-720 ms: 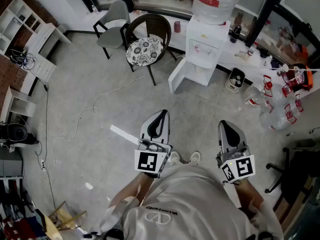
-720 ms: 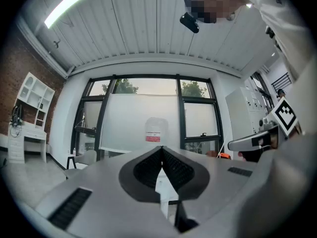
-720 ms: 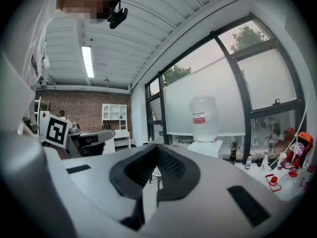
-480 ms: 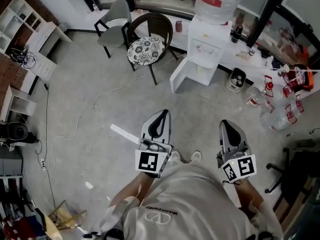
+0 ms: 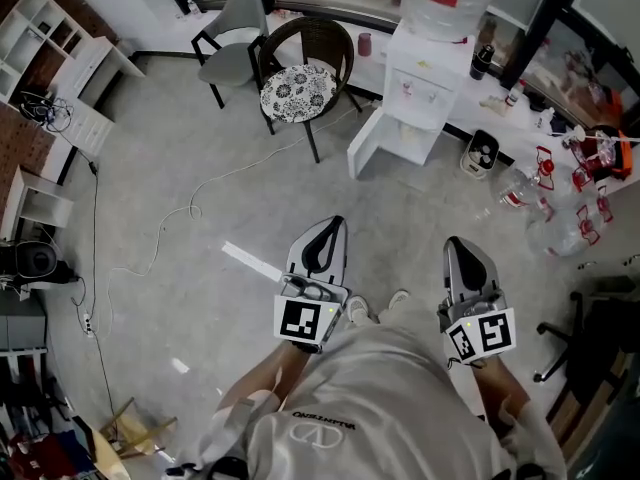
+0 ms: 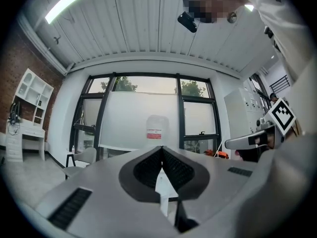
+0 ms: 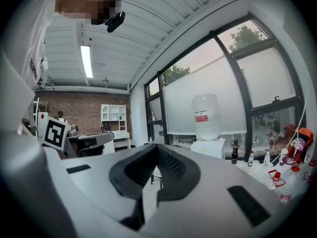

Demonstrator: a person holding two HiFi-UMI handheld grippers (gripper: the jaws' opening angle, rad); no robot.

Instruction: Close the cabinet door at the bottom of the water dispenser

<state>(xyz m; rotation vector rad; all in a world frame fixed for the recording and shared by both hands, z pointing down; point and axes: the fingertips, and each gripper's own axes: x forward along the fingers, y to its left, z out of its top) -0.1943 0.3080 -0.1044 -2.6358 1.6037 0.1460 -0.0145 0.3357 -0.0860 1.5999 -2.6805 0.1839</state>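
At the far left of the head view a white shelf unit (image 5: pixel 62 46) stands by the brick wall, and a thin white cable (image 5: pixel 190 206) runs over the grey floor. More to the right there is a grey chair (image 5: pixel 232 26) and, just beside it, a wicker chair (image 5: pixel 308 43) with a flowered cushion (image 5: pixel 297 90). The left gripper (image 5: pixel 325 228) is held in front of the person's body and points toward the window side. In the left gripper view its jaws are pressed together at the tips with nothing between them, and a big water bottle (image 6: pixel 154 129) appears just above them. Next comes the white water dispenser (image 5: pixel 432 68), which carries this bottle on top and stands by the window. Its cabinet door (image 5: pixel 366 148) at the bottom is open: it is swung out to the left side of the dispenser, so the lower compartment is uncovered. Both grippers are well apart from this door. The right gripper (image 5: pixel 458 248) is beside the left one and also points forward; the right gripper view shows its jaws closed tip on tip, holding nothing. At the far right, clear plastic bottles (image 5: pixel 545 228) lie on the floor near the window ledge.
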